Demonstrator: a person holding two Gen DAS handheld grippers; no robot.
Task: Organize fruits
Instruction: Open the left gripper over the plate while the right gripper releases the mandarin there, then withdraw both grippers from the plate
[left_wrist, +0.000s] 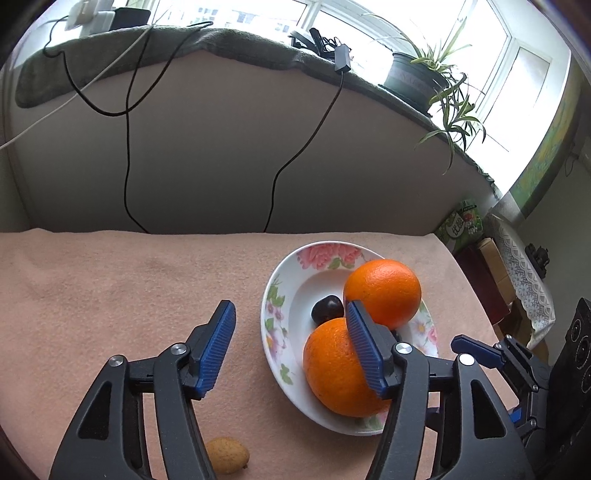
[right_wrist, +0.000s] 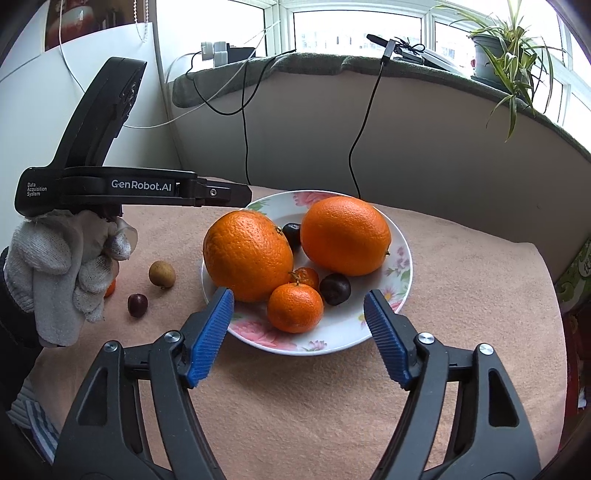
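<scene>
A flowered white plate holds two big oranges, a mandarin, a smaller one and two dark round fruits. My right gripper stands open above the plate's near rim, the mandarin below the gap, untouched. My left gripper is open at the plate's left edge, one finger in front of the near orange, nothing pressed. On the cloth lie a tan fruit, a dark cherry and an orange piece half hidden by a gloved hand.
A peach cloth covers the table, with a low wall right behind and black cables hanging down it. A potted plant stands on the ledge. Boxes and a speaker sit off the table's right edge.
</scene>
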